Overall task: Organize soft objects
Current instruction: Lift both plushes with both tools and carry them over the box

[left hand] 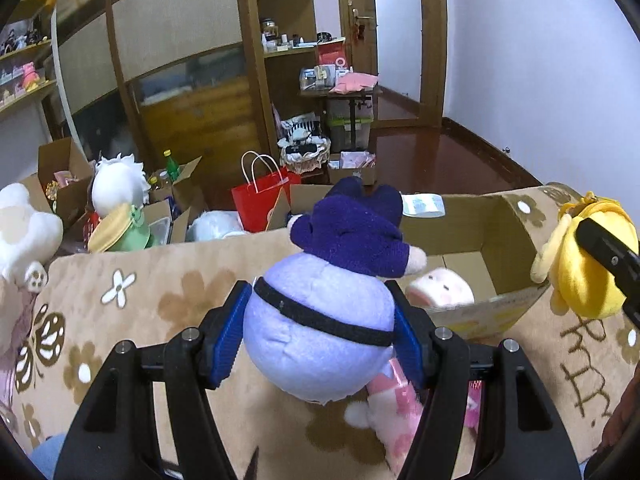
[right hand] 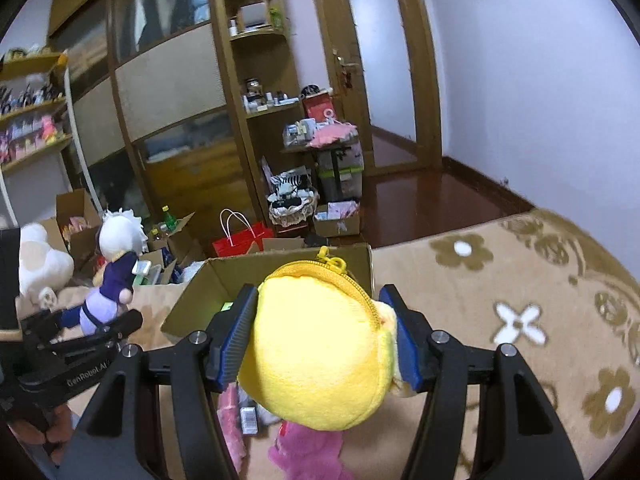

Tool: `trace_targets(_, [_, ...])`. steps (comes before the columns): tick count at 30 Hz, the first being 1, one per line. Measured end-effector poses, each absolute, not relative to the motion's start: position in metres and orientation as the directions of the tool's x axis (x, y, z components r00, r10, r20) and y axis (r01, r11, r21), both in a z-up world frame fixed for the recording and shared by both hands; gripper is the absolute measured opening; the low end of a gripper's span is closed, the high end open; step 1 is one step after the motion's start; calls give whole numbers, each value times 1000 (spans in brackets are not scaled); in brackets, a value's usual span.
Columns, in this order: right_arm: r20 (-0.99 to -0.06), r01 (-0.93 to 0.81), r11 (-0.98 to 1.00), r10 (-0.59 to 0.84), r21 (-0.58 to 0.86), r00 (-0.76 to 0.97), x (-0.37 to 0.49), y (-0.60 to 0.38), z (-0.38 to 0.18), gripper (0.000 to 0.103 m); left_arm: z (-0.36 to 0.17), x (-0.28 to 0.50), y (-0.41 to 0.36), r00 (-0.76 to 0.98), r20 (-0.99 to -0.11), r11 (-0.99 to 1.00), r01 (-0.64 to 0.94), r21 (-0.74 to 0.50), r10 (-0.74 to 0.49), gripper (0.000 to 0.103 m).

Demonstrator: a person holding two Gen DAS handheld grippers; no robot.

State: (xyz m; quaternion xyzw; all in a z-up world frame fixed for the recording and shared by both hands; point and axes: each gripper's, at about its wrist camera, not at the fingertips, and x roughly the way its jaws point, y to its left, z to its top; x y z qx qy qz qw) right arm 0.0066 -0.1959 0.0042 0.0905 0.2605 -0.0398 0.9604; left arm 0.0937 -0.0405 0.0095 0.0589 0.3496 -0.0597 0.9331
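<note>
Both grippers are loaded. The left gripper (left hand: 320,332) has its jaws roughly half open and clamped on a plush doll (left hand: 324,300), the blue pads (left hand: 228,344) pressing either side of the lavender lower body just where a black strap crosses it; the doll's purple jacket and arm rise clear above the jaws. The right gripper (right hand: 320,340) is likewise about half open and closed on a yellow plush pouch (right hand: 320,344) with a zip along its top seam and a small clip at the crown; the pads bear on its two flanks. Both items are held off the floral beige blanket (left hand: 140,296), near the open cardboard box (left hand: 508,236), which sits on the blanket and already contains a pale pink plush (left hand: 440,290). A pink plush (left hand: 396,420) lies loose on the blanket below the left gripper, and a magenta plush (right hand: 304,452) below the right. Assessment of handling: both items appear light, stuffed and highly compressible, with a fleecy surface unlikely to slip against ribbed pads. The broad midsection is the sound grasp point, as used; limbs, strap, zip pull or clip would let the body swing. Breakage risk is judged negligible; the main risk is a limb or the clip catching on the box rim at release.
</note>
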Motion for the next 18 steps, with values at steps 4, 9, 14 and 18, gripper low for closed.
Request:
trace_targets(4, [-503,106,985,-24,135,864,19,-194,5,66,13,110,-40,755,-653,989,136,65,-61,65])
trace_targets(9, [-497,102,989,-34,110,867,31,-196,5,66,19,126,-48,771,-634,984,150,91,-59,65])
trace_targets(14, [-497,106,987,-33,119,867,40,-204,3,66,21,139,-57,783,-619,978,173,116,-65,65])
trace_targets(18, [-498,110,985,-30,132,866,47,-211,0,66,22,142,-61,798,-598,976,183,121,-75,65])
